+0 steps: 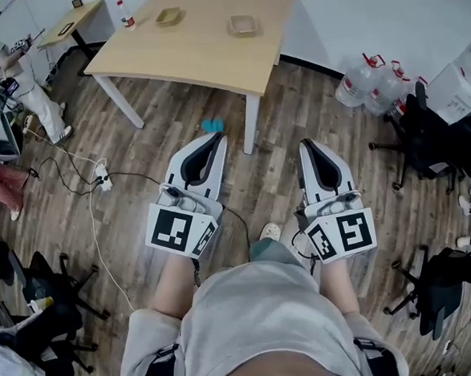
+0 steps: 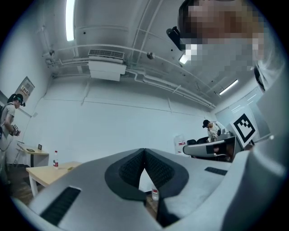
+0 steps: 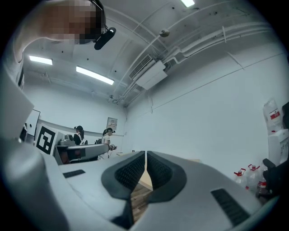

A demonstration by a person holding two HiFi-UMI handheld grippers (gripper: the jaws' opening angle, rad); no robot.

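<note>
Head view with the two gripper views: the left tongs (image 1: 214, 138) and the right tongs (image 1: 307, 144) are held side by side above the wooden floor (image 1: 140, 206), both pointing toward a light wooden worktop (image 1: 202, 53). In the left gripper view the ribbed pads (image 2: 131, 169) meet at the tip with nothing between them. The right gripper view shows the same of its pads (image 3: 133, 171), so both tongs are closed and empty. Nearest the left tongs is a small blue object (image 1: 212, 125) on the floor, just beside the leg (image 1: 252, 122) at the worktop's nearest corner; what it is cannot be made out. On the worktop a shallow tray (image 1: 168, 17) stands toward the far edge and a second tray (image 1: 242, 24) toward the right edge, both apparently empty, with a bottle (image 1: 126, 14) by the left edge. All three are well apart from the tongs. On this showing no handling has begun, since nothing is gripped or touched
</note>
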